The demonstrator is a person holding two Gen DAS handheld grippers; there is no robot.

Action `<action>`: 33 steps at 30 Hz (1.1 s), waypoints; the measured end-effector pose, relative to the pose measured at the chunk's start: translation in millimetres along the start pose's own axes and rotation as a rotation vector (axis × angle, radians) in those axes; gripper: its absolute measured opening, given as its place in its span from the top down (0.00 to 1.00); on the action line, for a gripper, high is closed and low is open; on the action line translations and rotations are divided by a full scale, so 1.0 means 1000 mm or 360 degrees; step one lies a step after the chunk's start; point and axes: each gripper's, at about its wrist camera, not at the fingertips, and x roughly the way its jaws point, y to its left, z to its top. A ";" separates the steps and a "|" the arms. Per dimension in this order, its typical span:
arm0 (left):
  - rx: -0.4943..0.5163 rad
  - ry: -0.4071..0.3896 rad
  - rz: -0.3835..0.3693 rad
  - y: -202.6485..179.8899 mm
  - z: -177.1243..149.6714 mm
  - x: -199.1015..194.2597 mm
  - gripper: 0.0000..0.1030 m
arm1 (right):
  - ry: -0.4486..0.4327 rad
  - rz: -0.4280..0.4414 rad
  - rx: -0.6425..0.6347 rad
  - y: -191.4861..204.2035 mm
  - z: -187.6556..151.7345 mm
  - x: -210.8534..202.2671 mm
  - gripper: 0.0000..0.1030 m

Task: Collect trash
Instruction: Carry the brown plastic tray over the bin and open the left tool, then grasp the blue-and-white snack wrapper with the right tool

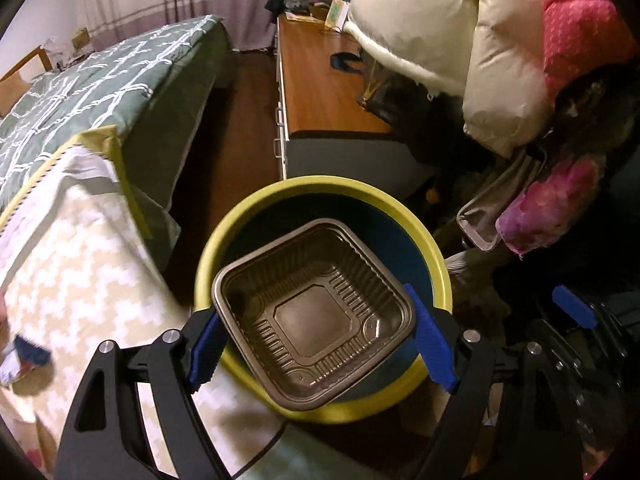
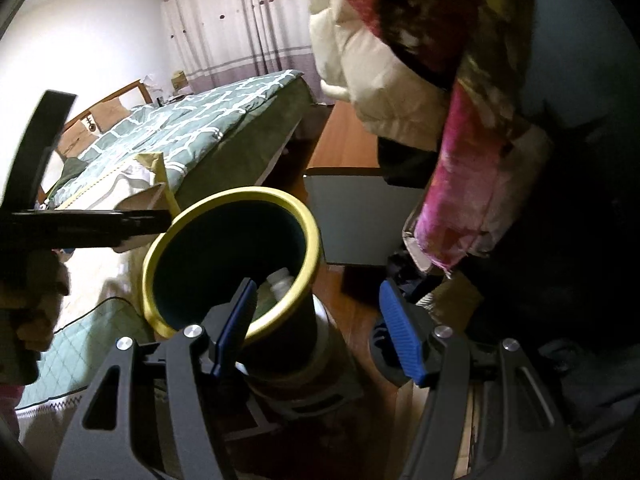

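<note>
A brown ribbed plastic food tray (image 1: 316, 320) sits between the blue pads of my left gripper (image 1: 312, 300), which is shut on its two sides. The tray hangs open side up over the mouth of a dark bin with a yellow rim (image 1: 320, 188). In the right wrist view the same bin (image 2: 236, 200) stands on the floor with a white bottle (image 2: 280, 280) inside it. My right gripper (image 2: 318, 284) is open over the bin's near right rim and holds nothing. The left gripper's black frame (image 2: 80, 224) reaches the bin's left rim.
A bed with a green patterned cover (image 1: 92, 88) and a cream quilt (image 1: 80, 272) lies left of the bin. A wooden desk (image 1: 320, 80) stands behind it. Hanging white and pink jackets (image 1: 500, 40) crowd the right side. The right gripper's blue pad (image 1: 572, 308) shows beside the bin.
</note>
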 end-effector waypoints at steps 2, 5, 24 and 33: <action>-0.0003 0.0020 -0.0008 -0.003 0.004 0.012 0.21 | 0.0007 -0.0004 0.0006 0.000 0.000 0.001 0.41; -0.0029 0.0019 0.0022 -0.003 0.006 0.017 0.10 | 0.0016 -0.0001 0.0006 0.001 -0.002 0.002 0.41; -0.0474 -0.0459 0.0437 0.138 -0.184 -0.208 0.05 | 0.0013 0.0284 -0.0297 0.131 0.004 -0.003 0.39; -0.0782 -0.0519 0.0730 0.238 -0.276 -0.252 0.05 | 0.0013 0.0472 -0.0508 0.235 0.009 -0.005 0.39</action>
